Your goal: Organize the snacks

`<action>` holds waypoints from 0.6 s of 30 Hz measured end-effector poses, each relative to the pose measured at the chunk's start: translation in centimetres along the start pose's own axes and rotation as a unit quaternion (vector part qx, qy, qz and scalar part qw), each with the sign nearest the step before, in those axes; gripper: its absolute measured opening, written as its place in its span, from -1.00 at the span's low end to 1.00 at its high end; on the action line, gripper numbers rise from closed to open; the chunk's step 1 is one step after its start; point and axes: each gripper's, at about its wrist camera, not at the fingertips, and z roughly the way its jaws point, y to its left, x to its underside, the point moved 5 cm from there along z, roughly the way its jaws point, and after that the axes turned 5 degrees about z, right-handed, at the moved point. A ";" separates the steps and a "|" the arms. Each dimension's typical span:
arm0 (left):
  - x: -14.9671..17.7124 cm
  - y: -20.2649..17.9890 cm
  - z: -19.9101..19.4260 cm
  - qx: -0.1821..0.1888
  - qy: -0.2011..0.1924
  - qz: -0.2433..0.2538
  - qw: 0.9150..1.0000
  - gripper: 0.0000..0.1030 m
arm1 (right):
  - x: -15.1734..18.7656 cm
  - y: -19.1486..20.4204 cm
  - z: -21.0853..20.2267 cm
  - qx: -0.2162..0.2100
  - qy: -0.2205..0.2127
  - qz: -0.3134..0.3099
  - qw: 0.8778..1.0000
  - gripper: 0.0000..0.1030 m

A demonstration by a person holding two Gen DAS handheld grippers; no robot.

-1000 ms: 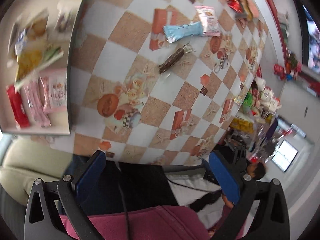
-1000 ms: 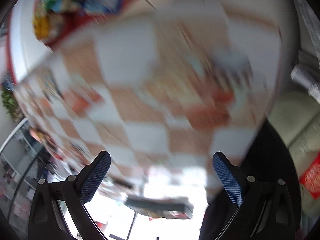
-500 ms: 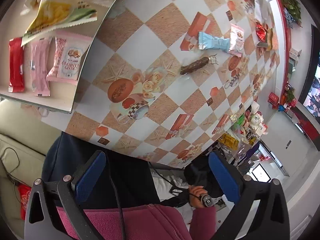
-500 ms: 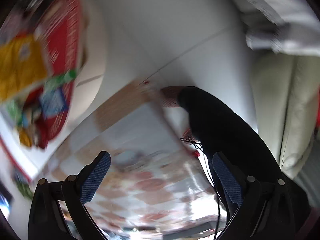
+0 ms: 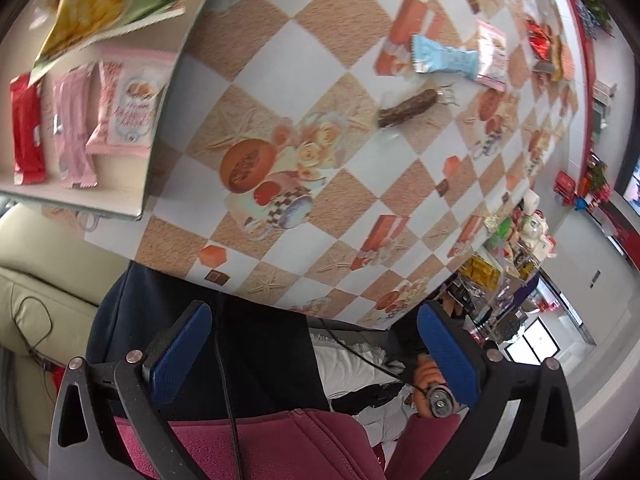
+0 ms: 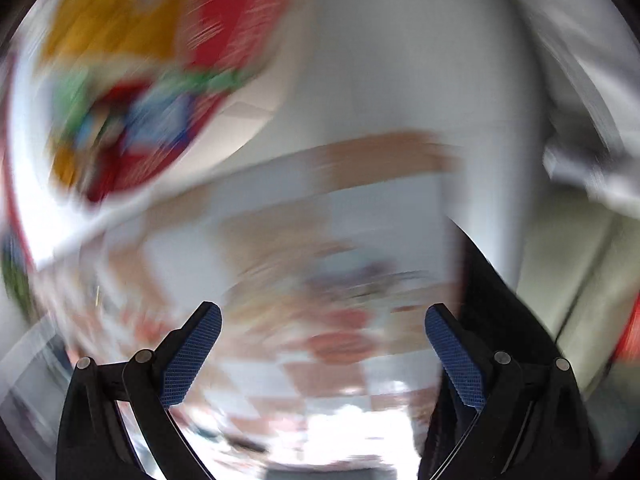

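Both the left claw (image 5: 314, 354) and right claw (image 6: 322, 354) gape empty; sorted packets lie in the tray (image 5: 160, 128), while the brown bar (image 5: 408, 107) probably awaits collection on the surface (image 5: 280, 60).

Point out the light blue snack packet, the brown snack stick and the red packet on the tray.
light blue snack packet (image 5: 444, 60), left wrist view, wrapper middle
brown snack stick (image 5: 408, 107), left wrist view, mid-length
red packet (image 5: 26, 128), left wrist view, centre

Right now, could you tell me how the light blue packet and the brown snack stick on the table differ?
The light blue packet is flat, broad and opaque with crimped ends; the brown stick is slim, rounded and dark, its wrapper twisted at one end. The packet partly overlaps a pink packet, while the stick lies alone on the cloth. Both lie loose on the checked table, outside the tray.
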 end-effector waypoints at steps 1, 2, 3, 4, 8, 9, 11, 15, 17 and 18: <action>0.1 0.2 0.0 -0.002 -0.002 -0.003 1.000 1.00 | 0.8 2.3 0.2 0.006 0.000 -0.056 0.998 0.99; 0.2 0.3 0.0 -0.004 -0.004 -0.005 1.000 1.00 | 1.5 4.3 0.3 0.013 -0.004 -0.106 0.994 0.99; 0.2 0.5 0.0 -0.005 -0.007 -0.007 1.000 1.00 | 2.4 6.2 0.3 0.023 -0.013 -0.159 0.987 0.99; 0.3 0.6 -0.1 -0.007 -0.011 -0.009 1.000 1.00 | 3.4 8.5 0.3 0.038 -0.027 -0.224 0.973 0.99; 0.6 1.1 -0.3 -0.010 -0.024 -0.022 0.999 1.00 | 7.5 15.6 0.8 0.097 -0.092 -0.431 0.892 0.99; 0.7 1.2 -0.4 -0.010 -0.027 -0.026 0.999 1.00 | 8.4 16.9 1.2 0.106 -0.103 -0.467 0.872 0.99; 1.0 1.4 -0.6 -0.014 -0.034 -0.032 0.999 1.00 | 10.0 19.7 2.1 0.121 -0.126 -0.526 0.833 0.99; 1.6 1.7 -1.2 -0.031 -0.050 -0.035 0.998 1.00 | 11.4 24.1 3.9 0.116 -0.135 -0.579 0.796 0.99; 2.0 1.9 -1.4 -0.042 -0.057 -0.035 0.997 1.00 | 11.9 25.8 5.4 0.115 -0.132 -0.602 0.779 0.99; 2.2 2.0 -1.5 -0.049 -0.058 -0.034 0.997 1.00 | 12.0 26.4 6.3 0.118 -0.130 -0.611 0.772 0.99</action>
